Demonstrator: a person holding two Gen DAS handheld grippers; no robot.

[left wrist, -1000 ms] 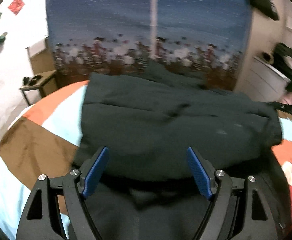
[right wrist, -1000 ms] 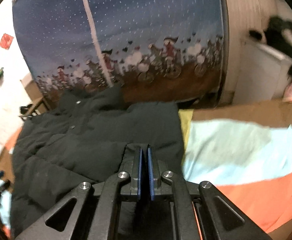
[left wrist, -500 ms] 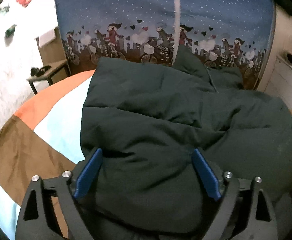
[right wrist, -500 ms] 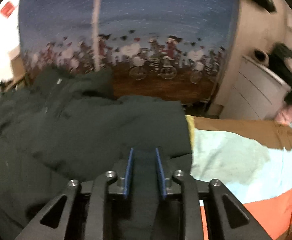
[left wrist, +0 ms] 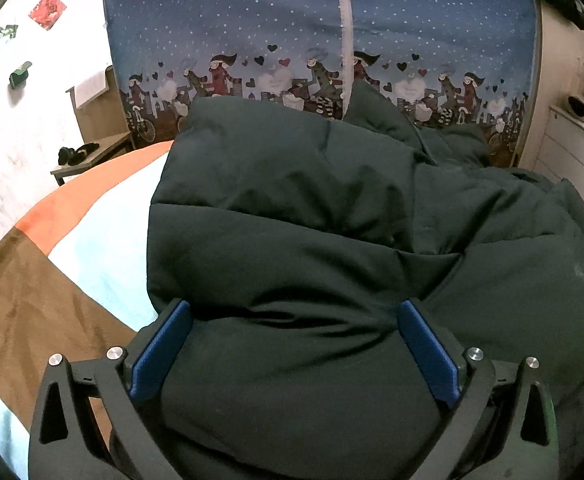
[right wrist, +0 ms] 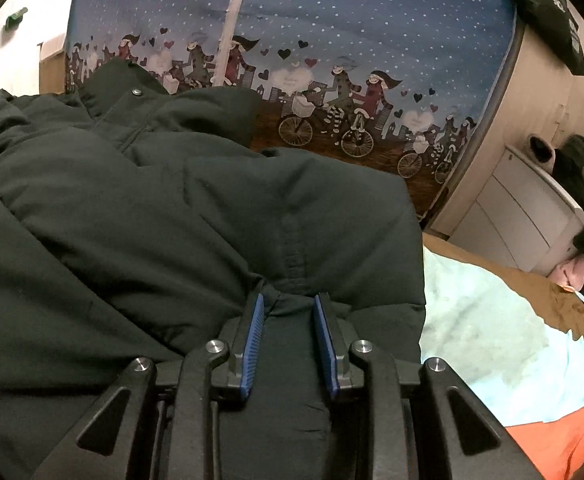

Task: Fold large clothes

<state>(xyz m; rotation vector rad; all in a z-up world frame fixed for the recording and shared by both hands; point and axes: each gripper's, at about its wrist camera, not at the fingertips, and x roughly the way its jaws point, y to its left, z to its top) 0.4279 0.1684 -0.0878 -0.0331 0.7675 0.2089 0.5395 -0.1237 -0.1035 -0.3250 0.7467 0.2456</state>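
A big dark green padded jacket [left wrist: 292,200] lies folded over itself on the bed. In the left wrist view my left gripper [left wrist: 292,308] straddles a puffy fold at the jacket's near edge. Its jaws are opening wide, and the fold bulges between the blue pads [left wrist: 159,352] without being squeezed. In the right wrist view the jacket [right wrist: 171,220] fills the left and centre, with its collar and a snap at the far side. My right gripper [right wrist: 287,298] has its pads a narrow gap apart, with a gathered seam of the jacket pinched between them.
The jacket rests on a bedspread [left wrist: 103,248] in pale blue, orange and brown blocks, also seen in the right wrist view [right wrist: 484,332]. A blue starry cloth with cyclists [left wrist: 251,20] hangs behind. A small side table [left wrist: 91,156] stands far left, white drawers [right wrist: 512,208] far right.
Both grippers have come down onto the jacket. The left jaws spread wider around the fold. The right jaws went from fully shut to slightly apart with fabric between them, and that view rolled.
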